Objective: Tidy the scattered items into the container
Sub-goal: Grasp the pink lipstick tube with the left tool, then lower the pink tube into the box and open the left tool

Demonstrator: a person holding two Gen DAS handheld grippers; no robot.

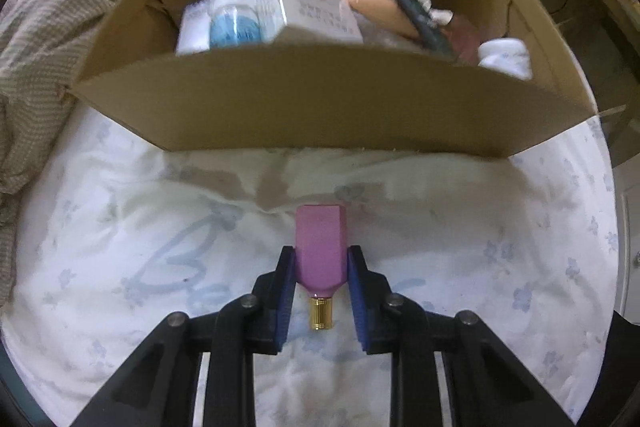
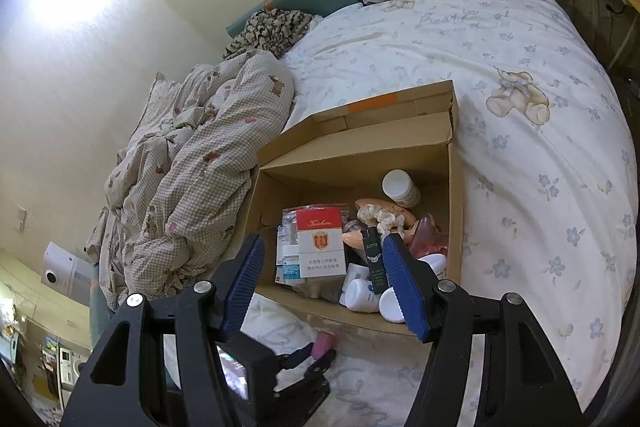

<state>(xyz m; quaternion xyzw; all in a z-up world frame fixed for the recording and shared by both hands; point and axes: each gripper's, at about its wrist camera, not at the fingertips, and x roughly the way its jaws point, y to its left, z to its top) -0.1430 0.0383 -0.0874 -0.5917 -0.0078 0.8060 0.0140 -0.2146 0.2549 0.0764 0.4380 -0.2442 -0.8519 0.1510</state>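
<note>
while the left gripper (image 1: 320,259) sits low over the bedsheet (image 1: 120,227), its blue pads (image 1: 286,291) stand closed against both flat sides of the pink bottle (image 1: 320,243). the bottle lies along the finger axis: gold cap (image 1: 321,313) pointing back between the fingers toward the camera, square base pointing forward toward the cardboard box (image 1: 320,99). contact falls on the lower body, just above the shoulder; the cap is not touched. whether the bottle rests on the sheet or is lifted clear cannot be told.

handling, judged from appearance: the body looks rigid and smooth, possibly glass, so treat it as fragile and somewhat slippery. it appears small and light. the flat parallel faces suit the pads; hold on the body, not on the narrow cap, and avoid excess squeeze. most of the body projects beyond the pad tips, so a tilt could let it pivot.

the box stands ahead of the bottle, near wall between them; clearing that wall is the next requirement. it already holds a red-and-white carton (image 1: 304,3), white jars and other items.

the right gripper (image 2: 324,277) hangs above the box with fingers spread apart, holding nothing.
</note>
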